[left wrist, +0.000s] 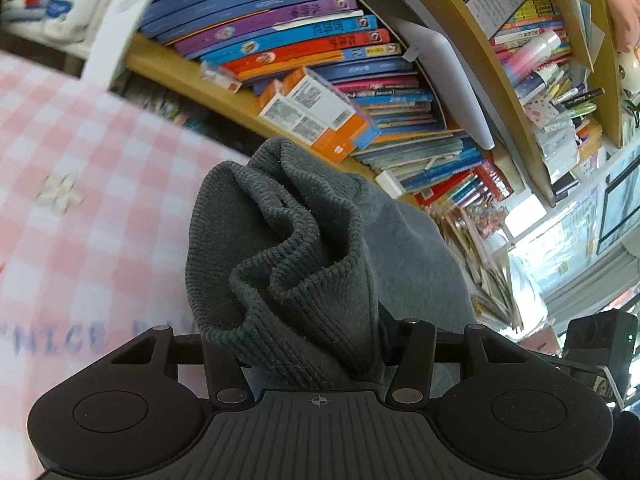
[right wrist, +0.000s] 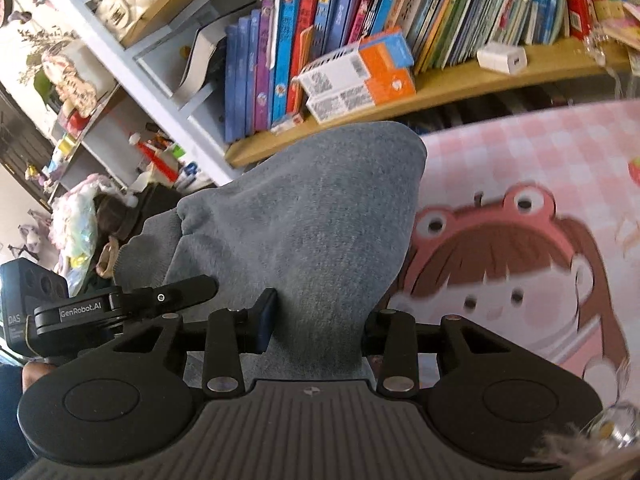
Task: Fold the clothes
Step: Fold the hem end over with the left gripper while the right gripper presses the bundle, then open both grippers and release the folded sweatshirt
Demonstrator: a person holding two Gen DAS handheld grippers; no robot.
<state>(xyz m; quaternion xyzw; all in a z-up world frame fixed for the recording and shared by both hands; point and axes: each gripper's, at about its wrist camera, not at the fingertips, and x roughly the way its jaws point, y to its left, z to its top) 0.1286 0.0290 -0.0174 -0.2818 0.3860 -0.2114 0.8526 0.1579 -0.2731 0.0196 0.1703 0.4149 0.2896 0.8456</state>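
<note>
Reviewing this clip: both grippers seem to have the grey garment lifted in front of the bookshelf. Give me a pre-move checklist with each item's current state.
1. Left gripper holds the grey garment: ok, ribbed cuff bunched between its jaws.
2. Right gripper holds the garment: ok, smooth grey fabric runs between its jaws.
3. Garment spread flat for folding: not ok, crumpled at the cuff.
4. Pink checked cloth free where the garment would land: cannot tell, mostly hidden.
5. Garment apart from the orange boxes on the shelf: cannot tell, depth unclear.
</note>
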